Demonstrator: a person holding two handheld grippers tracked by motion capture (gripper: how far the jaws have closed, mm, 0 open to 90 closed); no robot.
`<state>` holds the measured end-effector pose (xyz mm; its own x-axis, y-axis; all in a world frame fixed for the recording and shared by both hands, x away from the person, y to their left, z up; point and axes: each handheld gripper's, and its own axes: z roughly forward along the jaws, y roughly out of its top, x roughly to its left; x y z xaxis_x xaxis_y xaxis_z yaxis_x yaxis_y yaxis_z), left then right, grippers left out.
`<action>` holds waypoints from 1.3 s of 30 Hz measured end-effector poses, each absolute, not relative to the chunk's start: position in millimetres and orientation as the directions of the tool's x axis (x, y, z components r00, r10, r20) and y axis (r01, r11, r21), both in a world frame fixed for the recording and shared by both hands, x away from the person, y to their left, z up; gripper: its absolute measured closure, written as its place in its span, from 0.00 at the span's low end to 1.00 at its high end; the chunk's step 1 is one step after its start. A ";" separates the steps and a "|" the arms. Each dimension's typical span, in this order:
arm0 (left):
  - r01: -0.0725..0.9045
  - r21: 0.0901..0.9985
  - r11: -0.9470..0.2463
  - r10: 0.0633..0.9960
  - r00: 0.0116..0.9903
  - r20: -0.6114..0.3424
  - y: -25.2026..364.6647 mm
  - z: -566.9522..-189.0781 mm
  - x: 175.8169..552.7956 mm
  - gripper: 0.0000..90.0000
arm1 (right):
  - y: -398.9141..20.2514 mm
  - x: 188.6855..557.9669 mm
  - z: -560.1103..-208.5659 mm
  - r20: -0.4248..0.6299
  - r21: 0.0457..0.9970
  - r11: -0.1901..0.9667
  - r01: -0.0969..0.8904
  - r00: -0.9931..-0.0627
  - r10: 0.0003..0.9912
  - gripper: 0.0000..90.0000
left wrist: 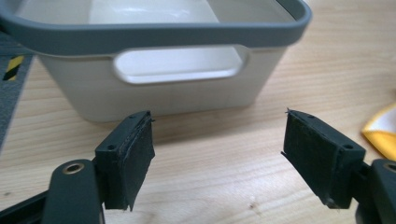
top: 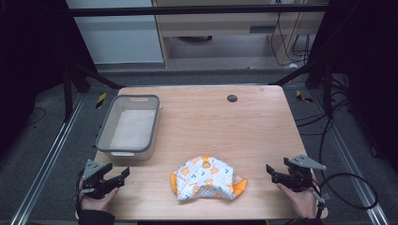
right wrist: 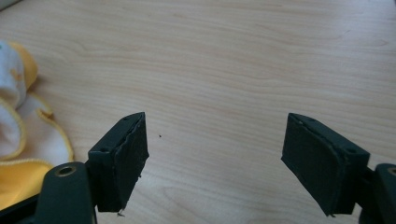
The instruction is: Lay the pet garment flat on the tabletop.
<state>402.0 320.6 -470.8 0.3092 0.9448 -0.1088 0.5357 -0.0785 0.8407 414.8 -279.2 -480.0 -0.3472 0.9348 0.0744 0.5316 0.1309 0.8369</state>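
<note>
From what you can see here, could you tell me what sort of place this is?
Probably a lab recording station: a wooden table inside a dark metal frame, loose cables on a grey floor, with only a grey-rimmed bin and crumpled patterned cloth laid out.

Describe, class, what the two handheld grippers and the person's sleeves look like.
Both the left gripper and the right gripper are black, each with two flat rectangular padded jaws and a grey three-cornered plate on top. A black cable loops from the right one. The sleeves are dark.

White-and-orange patterned cloth (top: 206,179), grey-rimmed bin (top: 104,125)
</note>
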 end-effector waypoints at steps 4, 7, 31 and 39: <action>0.527 0.845 -0.085 0.939 0.327 -0.110 314.0 -468.1 398.8 0.25 | -273.5 412.0 -479.5 0.063 0.831 0.160 0.532 -0.376 0.925 0.26; 0.524 0.847 -0.089 0.933 0.342 -0.113 311.2 -466.8 397.0 0.26 | -270.9 411.8 -477.7 0.057 0.838 0.166 0.520 -0.385 0.921 0.26; 0.468 0.872 -0.145 0.897 0.433 -0.083 288.9 -433.2 404.7 0.32 | -258.1 427.2 -438.6 0.087 0.885 0.134 0.446 -0.441 0.893 0.33; 0.453 0.875 -0.173 0.880 0.469 -0.069 270.9 -426.8 414.6 0.32 | -244.7 432.0 -422.1 0.080 0.894 0.148 0.423 -0.476 0.876 0.34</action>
<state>414.6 270.9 -426.8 0.4693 0.8803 -0.0693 0.4531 -0.1727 0.8746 432.0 -244.7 -422.1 -0.4764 0.8756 0.0798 0.4227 0.1484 0.8940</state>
